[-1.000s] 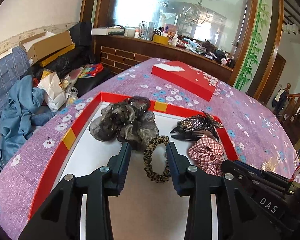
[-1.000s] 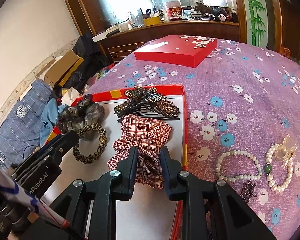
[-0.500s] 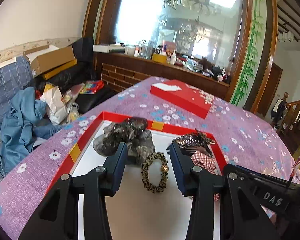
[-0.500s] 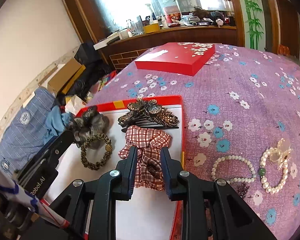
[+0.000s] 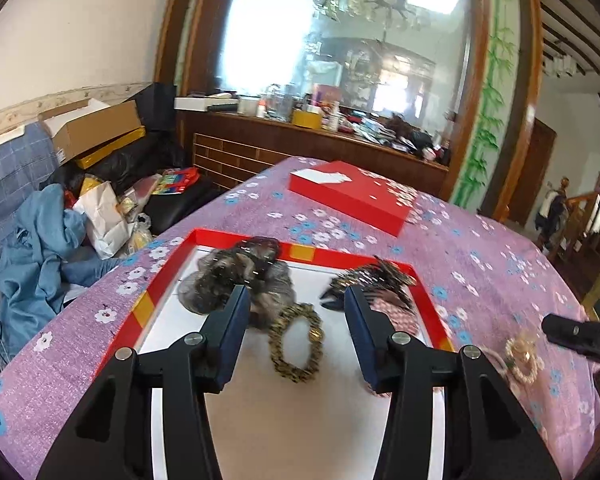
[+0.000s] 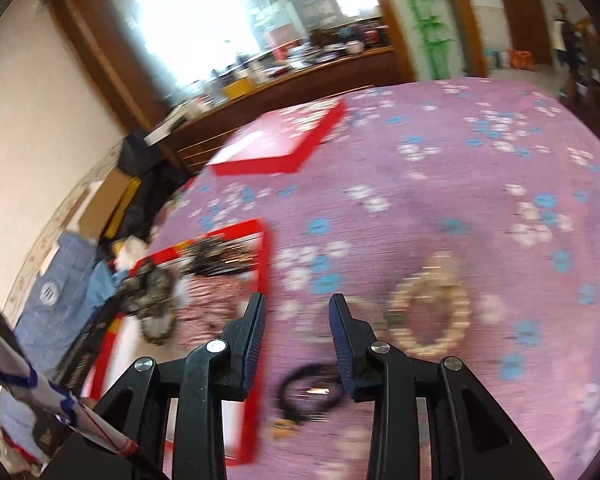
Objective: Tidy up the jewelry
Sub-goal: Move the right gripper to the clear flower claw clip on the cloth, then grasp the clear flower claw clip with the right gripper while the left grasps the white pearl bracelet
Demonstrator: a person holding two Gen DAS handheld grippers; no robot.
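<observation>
A red-rimmed tray (image 5: 152, 296) with a white floor holds a grey-brown scrunchie (image 5: 236, 276), a leopard hair tie (image 5: 296, 344), a beaded hair claw (image 5: 374, 280) and a red checked scrunchie (image 5: 396, 312). My left gripper (image 5: 294, 300) is open and empty above the leopard tie. My right gripper (image 6: 296, 308) is open and empty over the purple cloth just right of the tray's rim (image 6: 266, 264). A pearl bracelet (image 6: 430, 312) lies right of it, a thinner bead bracelet (image 6: 364, 304) behind its right finger, and a black cord (image 6: 308, 390) below. This view is blurred.
A flat red box lid (image 5: 352, 194) lies further back on the flowered purple tablecloth (image 5: 480, 248). A wooden sideboard with clutter and a large mirror stand behind the table. Boxes, bags and blue cloth pile up left of the table (image 5: 40, 232). The right gripper's tip shows at the right (image 5: 576, 336).
My right gripper has let go of the checked scrunchie, opened, and swung right off the tray to the bracelets. My left gripper has drawn back and tilted up a little, staying open.
</observation>
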